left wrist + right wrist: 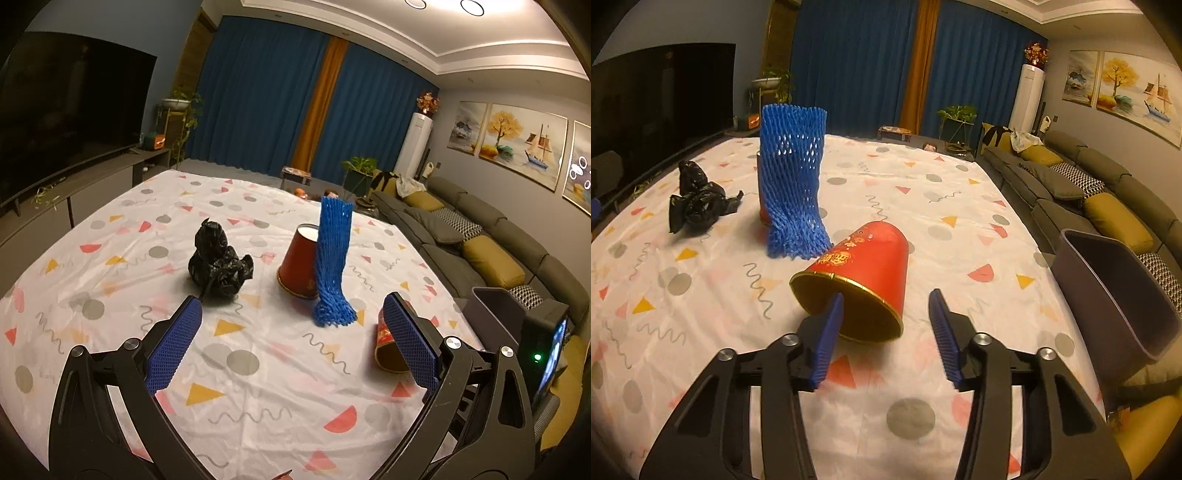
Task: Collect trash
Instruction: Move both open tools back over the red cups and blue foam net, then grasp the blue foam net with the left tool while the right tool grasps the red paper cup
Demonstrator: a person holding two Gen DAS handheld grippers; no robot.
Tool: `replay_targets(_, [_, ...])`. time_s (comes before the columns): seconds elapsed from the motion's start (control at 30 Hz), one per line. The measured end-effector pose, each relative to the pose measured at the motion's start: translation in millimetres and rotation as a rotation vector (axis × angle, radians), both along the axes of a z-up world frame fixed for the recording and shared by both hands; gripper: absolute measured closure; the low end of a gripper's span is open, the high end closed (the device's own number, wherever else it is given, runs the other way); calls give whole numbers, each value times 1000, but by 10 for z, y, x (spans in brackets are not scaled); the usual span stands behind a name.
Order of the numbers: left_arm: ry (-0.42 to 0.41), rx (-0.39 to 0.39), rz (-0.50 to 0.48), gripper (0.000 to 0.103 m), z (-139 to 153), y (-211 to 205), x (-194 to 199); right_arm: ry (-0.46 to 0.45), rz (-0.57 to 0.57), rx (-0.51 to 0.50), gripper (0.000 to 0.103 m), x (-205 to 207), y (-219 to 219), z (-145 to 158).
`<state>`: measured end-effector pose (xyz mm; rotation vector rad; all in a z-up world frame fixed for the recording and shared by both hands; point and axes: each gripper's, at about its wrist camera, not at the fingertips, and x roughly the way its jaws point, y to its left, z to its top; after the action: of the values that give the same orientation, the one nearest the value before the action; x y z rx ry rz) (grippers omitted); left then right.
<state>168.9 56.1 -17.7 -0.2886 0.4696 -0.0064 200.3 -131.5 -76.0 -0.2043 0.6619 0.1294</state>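
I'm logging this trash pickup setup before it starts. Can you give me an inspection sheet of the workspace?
Surface: table under a white patterned cloth, wrinkled.
Job's things: black bag crumpled; blue foam net standing against an upside-down red cup; second red cup lying on its side; bin at the table's right edge.
Clutter: nothing seen.
Grippers: left gripper open, empty; right gripper open, one finger in front of the lying cup's mouth.
Cables: nothing seen.
Surroundings: sofa, curtains, television.
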Motion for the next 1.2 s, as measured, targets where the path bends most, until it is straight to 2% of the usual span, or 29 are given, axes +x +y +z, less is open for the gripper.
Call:
replay_targets(0.17, [4,11,-27,6,2,-34,134,21,-2,-2,72,126,13,-71])
replay_targets(0.23, [4,23,-37,6,0,-61,214,28,-1,-3,83,149,11,-98])
replay_targets(0.43, [3,9,-96,6,5,-129,495,22,-13,39,97,166,-95,-100])
replay_targets(0.57, [5,6,-109,10,33,-163,767,-2,-20,66,99,129,-166,-73])
replay_targets(0.87, [17,24,-99,29,60,-236,1291,-40,-65,133,99,77,-447,8])
replay_targets(0.93, [19,30,-111,42,50,-265,1402,-47,-71,142,99,65,-506,21])
replay_targets(1.07, [72,-21,-132,52,-43,-248,1623,-56,-77,152,99,35,-579,37])
replay_targets(1.2, [81,-29,-162,71,-77,-306,1699,-57,-82,159,99,20,-632,38])
